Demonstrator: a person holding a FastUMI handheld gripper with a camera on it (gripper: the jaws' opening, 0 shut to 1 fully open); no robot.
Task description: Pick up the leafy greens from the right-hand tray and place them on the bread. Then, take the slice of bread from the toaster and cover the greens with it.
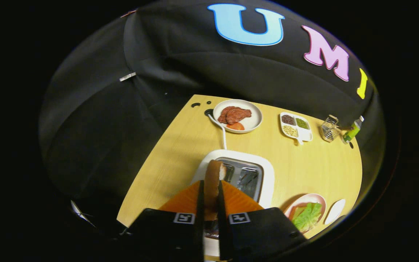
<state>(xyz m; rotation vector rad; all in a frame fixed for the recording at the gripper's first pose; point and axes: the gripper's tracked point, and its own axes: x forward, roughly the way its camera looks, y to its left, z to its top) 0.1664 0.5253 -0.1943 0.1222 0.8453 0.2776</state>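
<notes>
Bread slice [214, 182] is clamped edgewise in the gripper [210, 203] above the toaster [264, 174]; it should be laid flat over the greens [307, 215].

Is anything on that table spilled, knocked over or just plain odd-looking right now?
Nothing looks spilled or damaged. The one unusual sight is the slice of bread, pinched on edge between the gripper fingers above the toaster. The leafy greens lie on a plate beside it, and the meat plate and the divided dish sit tidy.

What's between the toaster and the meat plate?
In the gripper view, bare table and the toaster's white cord running toward the meat plate. The gripper holds bread.
</notes>
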